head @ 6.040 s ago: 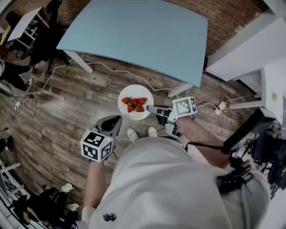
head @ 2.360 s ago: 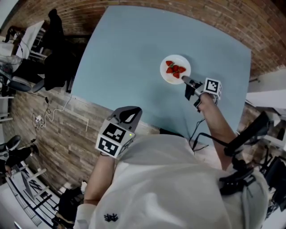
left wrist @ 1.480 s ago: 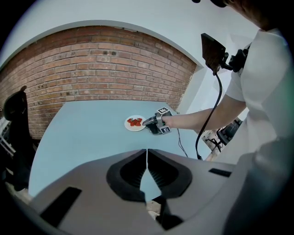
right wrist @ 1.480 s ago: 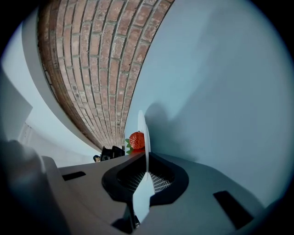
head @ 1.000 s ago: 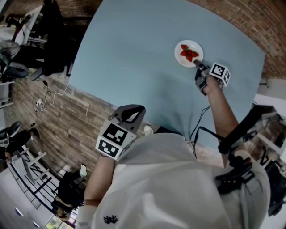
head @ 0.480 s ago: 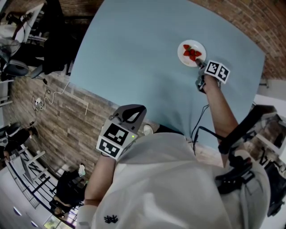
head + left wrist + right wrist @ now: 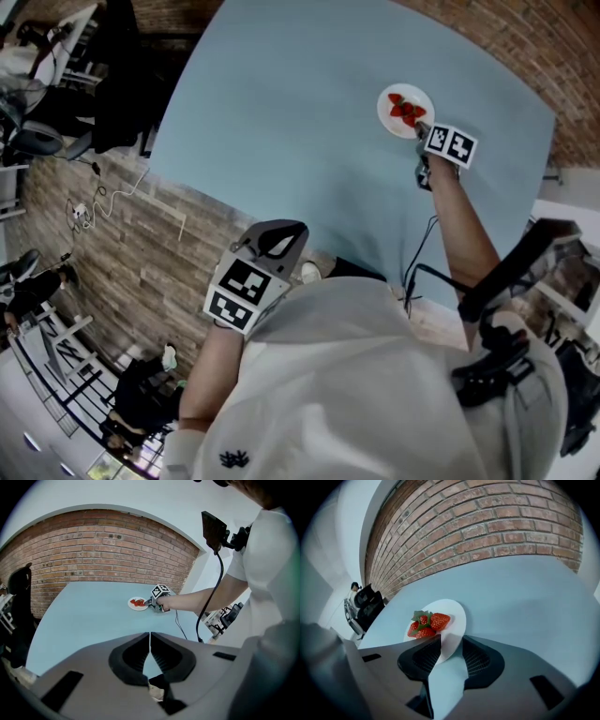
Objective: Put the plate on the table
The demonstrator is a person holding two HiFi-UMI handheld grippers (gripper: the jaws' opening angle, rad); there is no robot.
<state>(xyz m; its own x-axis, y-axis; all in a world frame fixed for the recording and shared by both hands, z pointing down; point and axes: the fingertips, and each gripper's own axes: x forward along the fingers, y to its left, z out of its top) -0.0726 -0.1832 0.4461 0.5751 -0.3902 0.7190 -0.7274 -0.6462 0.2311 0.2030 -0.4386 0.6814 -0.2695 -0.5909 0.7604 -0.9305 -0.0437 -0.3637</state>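
A white plate with strawberries lies flat on the light-blue table, toward its far right. My right gripper is at the plate's near rim. In the right gripper view the plate has its rim between the two jaws, which are opening; a gap shows on either side of the rim. The strawberries sit just beyond the left jaw. My left gripper hangs off the table's near edge by my body, shut with nothing in it. In its view the plate and right gripper are far off.
A red brick wall runs behind the table. Wood floor lies to the left, with a cable, a black chair and clutter. A cable trails from my right arm. A white desk stands at right.
The plate went from above the floor to the table's far right side and now rests there. Over the last second the right gripper barely shifted; the left stayed put.
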